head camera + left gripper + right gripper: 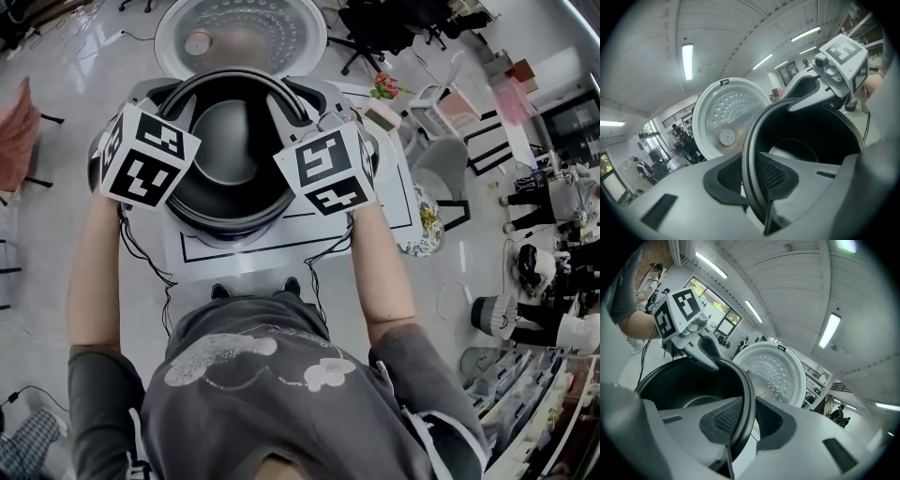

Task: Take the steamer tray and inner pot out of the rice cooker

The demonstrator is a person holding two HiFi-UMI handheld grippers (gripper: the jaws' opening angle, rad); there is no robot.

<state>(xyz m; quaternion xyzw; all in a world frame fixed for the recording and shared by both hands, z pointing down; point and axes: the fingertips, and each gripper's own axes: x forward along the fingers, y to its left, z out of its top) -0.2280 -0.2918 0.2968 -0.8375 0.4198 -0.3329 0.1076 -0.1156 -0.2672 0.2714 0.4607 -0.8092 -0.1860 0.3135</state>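
**Inner pot gripped by its rim on both sides, above the open cooker**

Head view: the inner pot [230, 150] hangs between the left gripper [167, 105] and the right gripper [298, 111], over the rice cooker [232, 232]. The lid [241, 37] is tipped back. Gripping opposite sides likely keeps the pot level.
Left gripper view: its jaws are clamped on the rim, one pad inside and one outside.
Right gripper view: the same grip on the opposite rim.
I can see no steamer tray.

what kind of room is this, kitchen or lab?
Probably a lab or workshop hall, not a kitchen: office chairs, ceiling strip lights, and the rice cooker sitting on a sheet with a marked black outline.
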